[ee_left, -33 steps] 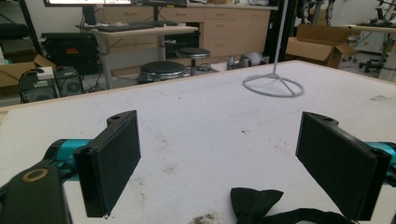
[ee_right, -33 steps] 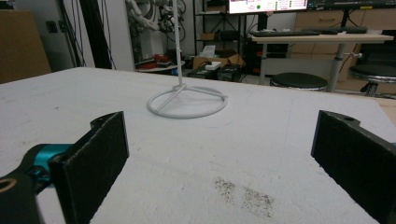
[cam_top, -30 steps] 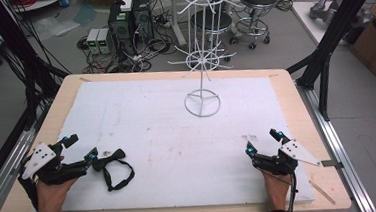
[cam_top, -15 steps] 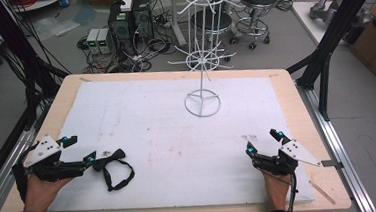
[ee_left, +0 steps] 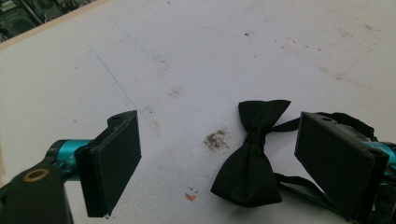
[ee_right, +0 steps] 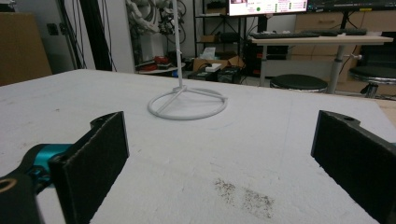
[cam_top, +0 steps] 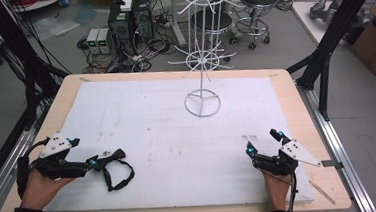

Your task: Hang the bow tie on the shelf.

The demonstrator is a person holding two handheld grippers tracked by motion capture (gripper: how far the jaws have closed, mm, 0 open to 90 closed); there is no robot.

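Resting at the 8 o'clock corner of the white foam-covered wooden surface (cam_top: 178,132), the left gripper (cam_top: 95,161) points toward 3 o'clock with its fingers (ee_left: 114,158) spread wide and gripping nothing. The black fabric bow tie (ee_left: 252,156) lies flat on the surface between those fingers, closer to the right-hand finger in the left gripper view, and its thin black strap (cam_top: 118,173) loops away toward 5 o'clock in the high view. Whether either finger touches the fabric cannot be determined.

The right gripper (cam_top: 264,146) sits at the 4 o'clock corner, well apart from the bow tie. Its fingers (ee_right: 93,154) are also spread wide and empty, aimed toward 11 o'clock.

A white wire display stand (cam_top: 200,60) with a ring base stands upright at the 12 o'clock side of the surface, near the far edge. The right gripper view shows that ring base (ee_right: 187,103) ahead, between the fingers. A brownish stain (ee_right: 243,196) marks the foam just in front of them.
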